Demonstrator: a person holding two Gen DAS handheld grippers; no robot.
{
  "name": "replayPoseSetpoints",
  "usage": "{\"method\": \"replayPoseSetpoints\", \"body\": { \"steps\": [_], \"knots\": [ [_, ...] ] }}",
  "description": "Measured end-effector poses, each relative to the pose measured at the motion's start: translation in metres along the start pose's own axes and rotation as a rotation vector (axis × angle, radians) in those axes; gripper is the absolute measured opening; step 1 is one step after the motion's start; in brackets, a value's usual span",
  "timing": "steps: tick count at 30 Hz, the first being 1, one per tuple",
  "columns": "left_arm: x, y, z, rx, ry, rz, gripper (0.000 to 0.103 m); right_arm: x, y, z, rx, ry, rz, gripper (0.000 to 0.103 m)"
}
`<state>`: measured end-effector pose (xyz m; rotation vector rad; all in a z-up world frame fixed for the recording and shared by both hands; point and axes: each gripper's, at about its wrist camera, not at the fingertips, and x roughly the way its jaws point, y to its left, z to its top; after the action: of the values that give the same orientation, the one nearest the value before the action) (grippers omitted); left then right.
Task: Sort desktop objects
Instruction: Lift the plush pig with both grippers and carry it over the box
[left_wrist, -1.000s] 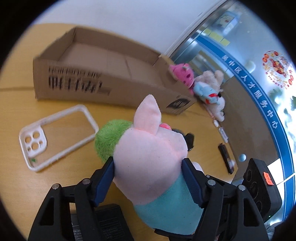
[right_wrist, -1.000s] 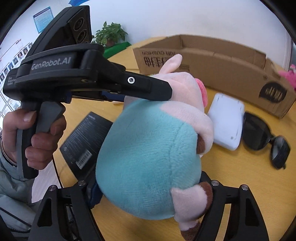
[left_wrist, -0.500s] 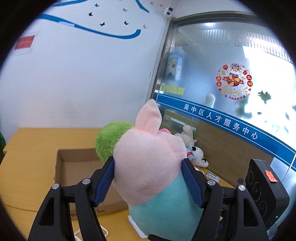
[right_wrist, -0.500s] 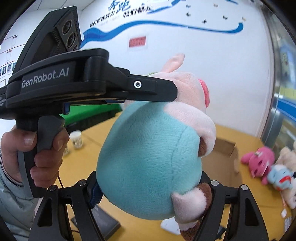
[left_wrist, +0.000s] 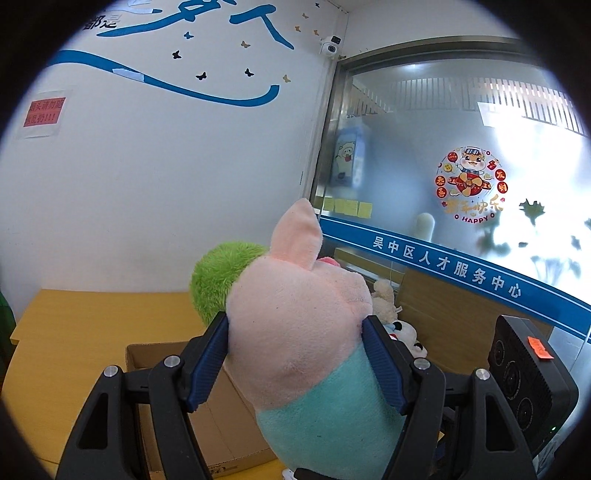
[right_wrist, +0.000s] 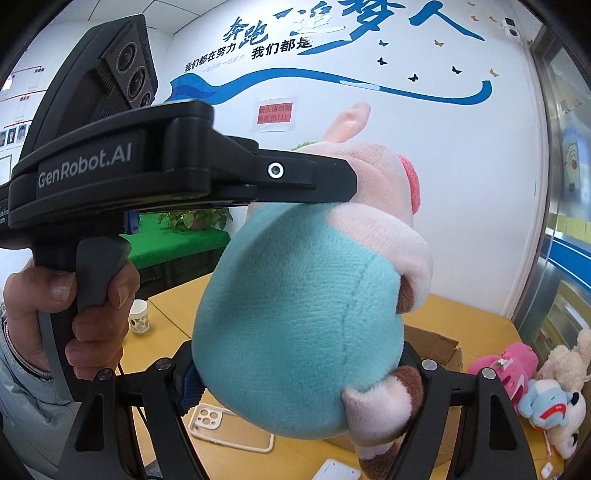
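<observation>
While held aloft, pig plush (left_wrist: 295, 321) is clamped at head by left gripper (left_wrist: 295, 365), at body by right gripper (right_wrist: 306, 380), cardboard box (left_wrist: 207, 417) seen below

Your wooden desk (right_wrist: 480, 332) carries a cardboard box (left_wrist: 207, 417), a phone case (right_wrist: 229, 428), a paper cup (right_wrist: 139, 316) and plush toys (right_wrist: 535, 387).

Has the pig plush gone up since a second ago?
Yes. The pig plush has risen: the cardboard box, which earlier filled the left wrist view's top, now sits low behind the left gripper.
</observation>
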<state>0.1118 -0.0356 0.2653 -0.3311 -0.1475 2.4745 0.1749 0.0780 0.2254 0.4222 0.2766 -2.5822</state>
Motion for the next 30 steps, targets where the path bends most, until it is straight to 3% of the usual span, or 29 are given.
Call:
{"method": "replayPoseSetpoints", "body": {
  "steps": [9,18,23,30],
  "knots": [
    [0.045,0.047,0.012,0.009,0.035,0.014,0.071,0.065,-0.025,0.012,0.003,0.034,0.017,0.077],
    [0.125,0.134,0.018,-0.017,0.131,0.051,0.071,0.182,-0.072,0.030,0.114,0.119,0.122,0.078],
    [0.177,0.203,-0.018,-0.130,0.256,0.050,0.071,0.270,-0.092,0.015,0.192,0.233,0.168,0.078],
    [0.234,0.270,-0.107,-0.287,0.491,0.094,0.071,0.389,-0.097,-0.071,0.322,0.460,0.232,0.079]
  ]
}}
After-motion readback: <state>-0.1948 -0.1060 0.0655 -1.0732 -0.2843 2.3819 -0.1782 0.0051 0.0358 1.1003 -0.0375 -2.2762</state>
